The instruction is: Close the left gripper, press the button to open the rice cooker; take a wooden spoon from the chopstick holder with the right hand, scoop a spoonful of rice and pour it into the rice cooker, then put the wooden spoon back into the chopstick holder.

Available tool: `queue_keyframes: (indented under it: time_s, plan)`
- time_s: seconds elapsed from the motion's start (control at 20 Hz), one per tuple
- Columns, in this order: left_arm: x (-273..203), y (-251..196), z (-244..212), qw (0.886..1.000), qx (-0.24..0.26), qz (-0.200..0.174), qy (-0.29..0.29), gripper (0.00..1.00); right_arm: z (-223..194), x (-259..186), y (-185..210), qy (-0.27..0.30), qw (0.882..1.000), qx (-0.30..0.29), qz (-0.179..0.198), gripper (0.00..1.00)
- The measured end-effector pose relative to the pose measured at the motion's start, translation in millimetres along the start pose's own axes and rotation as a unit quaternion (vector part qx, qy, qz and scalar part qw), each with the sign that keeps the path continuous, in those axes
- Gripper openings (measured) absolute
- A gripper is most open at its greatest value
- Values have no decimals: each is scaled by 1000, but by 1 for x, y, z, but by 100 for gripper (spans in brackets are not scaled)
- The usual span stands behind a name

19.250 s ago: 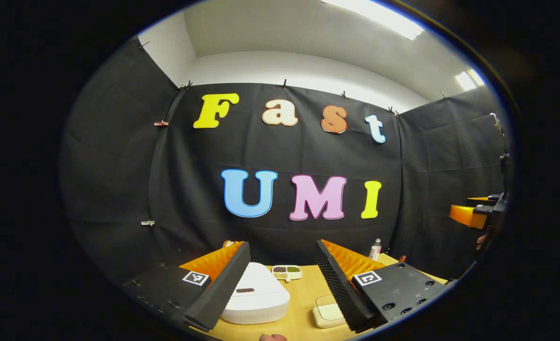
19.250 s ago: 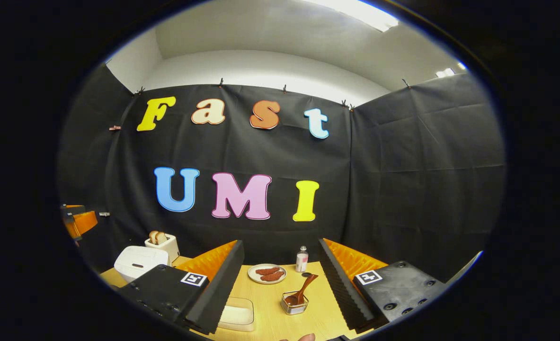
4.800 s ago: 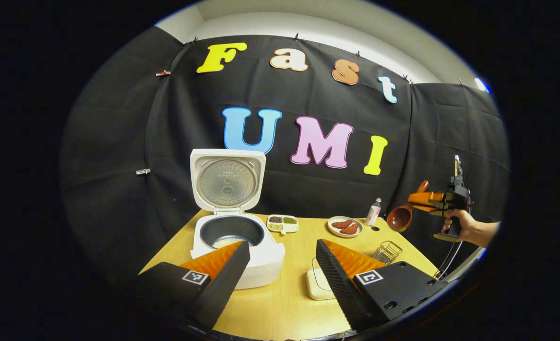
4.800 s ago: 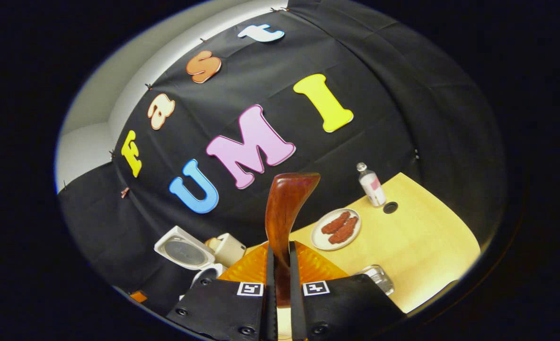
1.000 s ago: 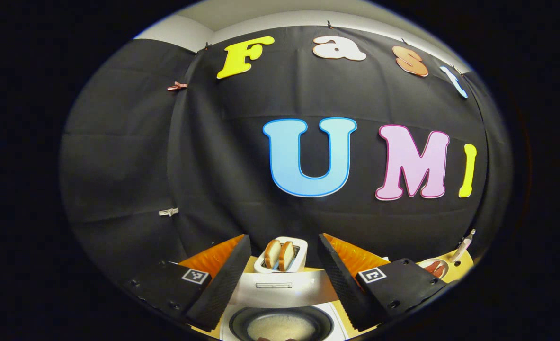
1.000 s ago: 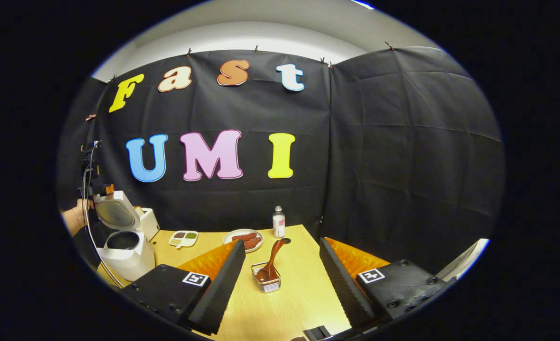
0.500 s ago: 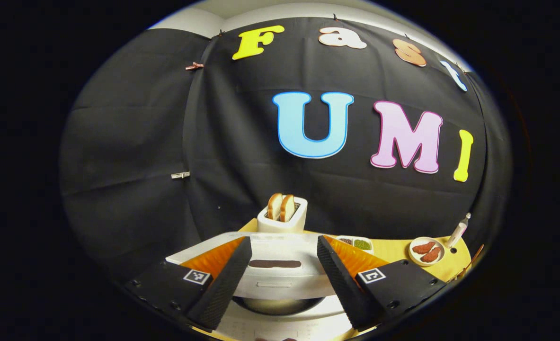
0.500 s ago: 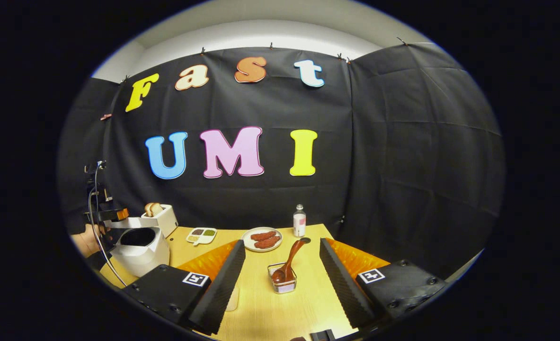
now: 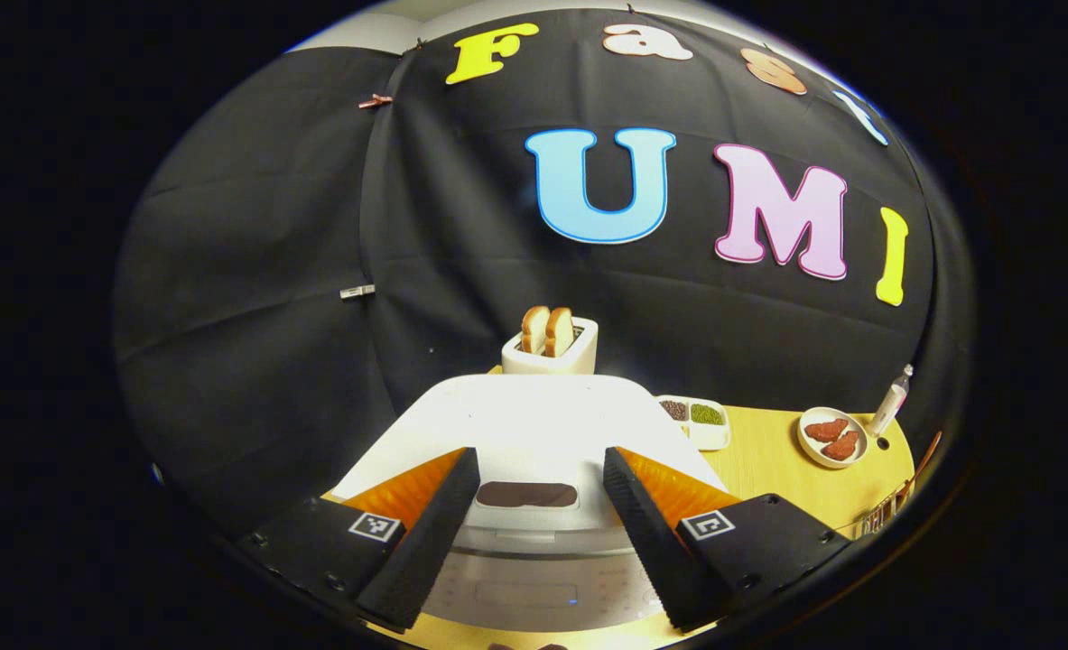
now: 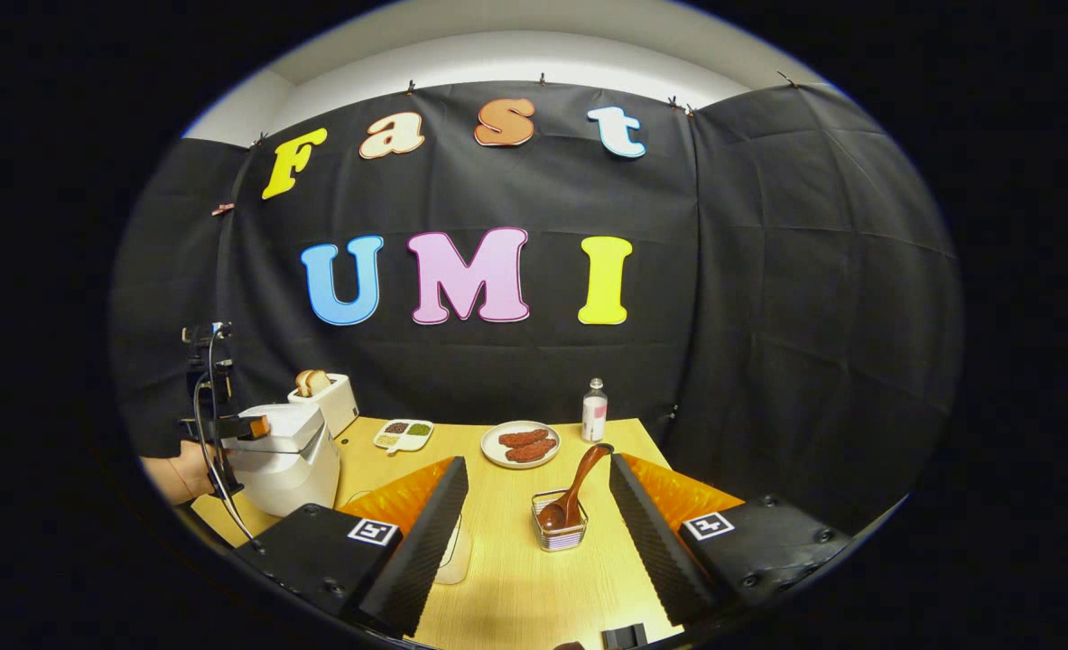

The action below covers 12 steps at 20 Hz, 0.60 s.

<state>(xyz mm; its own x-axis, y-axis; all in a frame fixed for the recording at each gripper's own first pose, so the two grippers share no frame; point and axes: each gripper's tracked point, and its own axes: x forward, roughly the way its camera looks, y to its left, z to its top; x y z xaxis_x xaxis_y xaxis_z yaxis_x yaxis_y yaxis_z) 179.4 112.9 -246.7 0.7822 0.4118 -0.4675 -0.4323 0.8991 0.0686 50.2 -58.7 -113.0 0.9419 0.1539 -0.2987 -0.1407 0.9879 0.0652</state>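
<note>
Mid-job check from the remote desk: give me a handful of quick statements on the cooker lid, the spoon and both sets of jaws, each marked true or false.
1. The rice cooker has its lid down. True.
2. The wooden spoon is gripped by the right gripper. False: it stands in the chopstick holder, and the jaws are open with nothing between them.
3. The left gripper has its jaws open, spread over the front of the cooker lid. True.
4. The toaster behind the cooker is empty. False: two slices of bread stick up from it.
5. The plate with reddish food sits beside the small bottle. True.
</note>
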Motion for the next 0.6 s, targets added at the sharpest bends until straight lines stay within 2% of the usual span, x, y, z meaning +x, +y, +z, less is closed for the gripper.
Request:
queue_keyframes:
  time_s: [0.35,0.6]
  plan:
    - [-1,-1,-35,999,7,7,47,99,2,7,-6,-6,1000,-2,4,98]
    - [-2,-2,-40,999,12,11,48,100,11,12,0,-20,1000,0,13,98]
